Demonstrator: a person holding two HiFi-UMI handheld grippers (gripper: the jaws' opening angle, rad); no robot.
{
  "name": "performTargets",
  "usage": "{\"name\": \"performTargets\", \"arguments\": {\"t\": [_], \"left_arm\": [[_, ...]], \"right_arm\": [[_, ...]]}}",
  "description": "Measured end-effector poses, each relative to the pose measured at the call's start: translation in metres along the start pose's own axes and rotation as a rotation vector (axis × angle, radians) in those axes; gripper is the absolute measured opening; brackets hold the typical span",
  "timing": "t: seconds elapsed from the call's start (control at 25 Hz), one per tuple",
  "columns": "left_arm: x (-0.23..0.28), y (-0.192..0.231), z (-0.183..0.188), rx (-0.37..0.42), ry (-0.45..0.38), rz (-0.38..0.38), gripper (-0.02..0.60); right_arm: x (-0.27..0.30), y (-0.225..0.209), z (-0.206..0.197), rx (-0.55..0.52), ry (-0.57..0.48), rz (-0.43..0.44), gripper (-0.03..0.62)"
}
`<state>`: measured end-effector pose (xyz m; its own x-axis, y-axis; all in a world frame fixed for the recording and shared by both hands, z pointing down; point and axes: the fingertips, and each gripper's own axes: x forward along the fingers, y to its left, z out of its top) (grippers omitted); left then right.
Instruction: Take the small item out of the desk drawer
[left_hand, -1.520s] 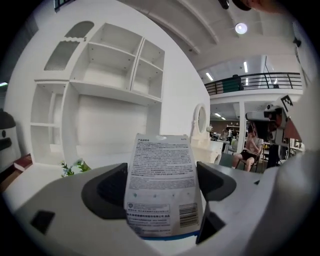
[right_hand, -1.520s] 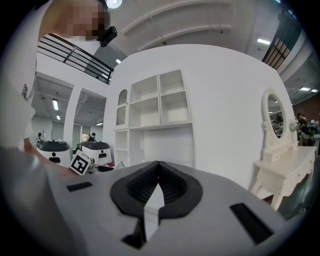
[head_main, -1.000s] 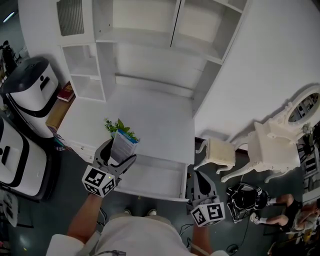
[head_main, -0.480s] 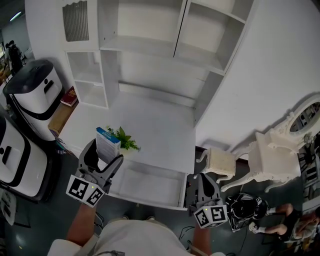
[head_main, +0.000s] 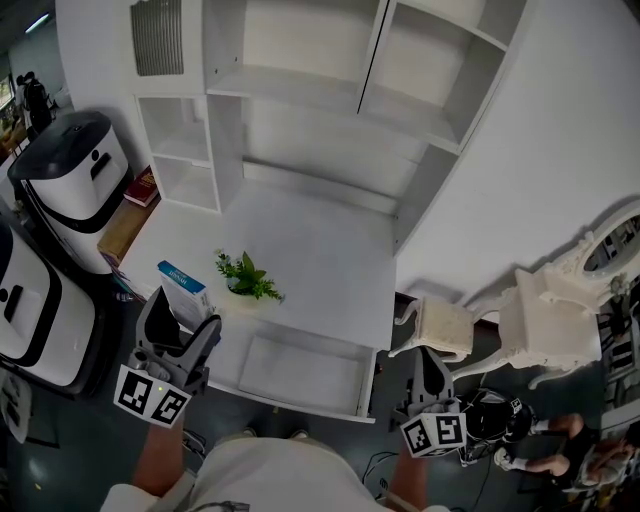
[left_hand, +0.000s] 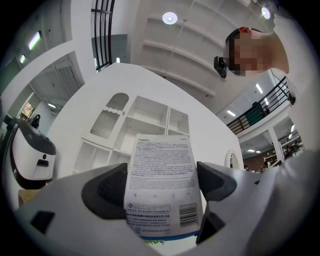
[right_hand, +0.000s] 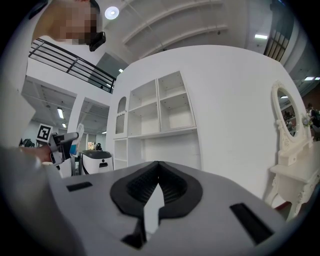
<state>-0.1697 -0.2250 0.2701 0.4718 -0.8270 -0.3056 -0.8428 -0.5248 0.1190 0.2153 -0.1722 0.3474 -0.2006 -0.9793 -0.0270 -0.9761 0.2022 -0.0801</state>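
Your left gripper (left_hand: 161, 192) is clamped on the packet (left_hand: 161, 170), one dark pad against each of its sides. The left gripper view gives you its back face: white, dense with small print, a barcode at the lower right corner and a blue strip along the bottom edge. That print does not show from above. The head view shows instead a blue-and-white packet standing up between the jaws, clear of the drawer (head_main: 300, 372) and off the front left corner of the desk (head_main: 320, 245). The drawer stands pulled out under the desk's front edge, to the right of the packet.

Your right gripper (right_hand: 157, 187) has its jaws pressed together with nothing between them; its own view settles that, where the head view shows only the grey body and the marker cube. From above, this gripper sits low, just outside the drawer's front right corner. Its view also catches your other gripper with the packet at the far left edge, in front of a white-and-black machine (right_hand: 98, 161).

Only the head view shows the desktop: a small green plant (head_main: 246, 278) stands near its front edge, just behind the drawer, beside and apart from the packet. Shelves (head_main: 300, 70) rise behind the desk, and a white stool (head_main: 440, 322) and an ornate chair (head_main: 545, 310) stand to its right.
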Motion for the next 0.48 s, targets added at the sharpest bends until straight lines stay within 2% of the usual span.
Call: {"name": "performTargets", "arguments": {"t": [0.48], "left_arm": [[-0.023, 0.011, 0.009, -0.019, -0.027, 0.034, 0.44]], "right_arm": [[-0.001, 0.016, -0.004, -0.002, 0.017, 0.017, 0.009]]}}
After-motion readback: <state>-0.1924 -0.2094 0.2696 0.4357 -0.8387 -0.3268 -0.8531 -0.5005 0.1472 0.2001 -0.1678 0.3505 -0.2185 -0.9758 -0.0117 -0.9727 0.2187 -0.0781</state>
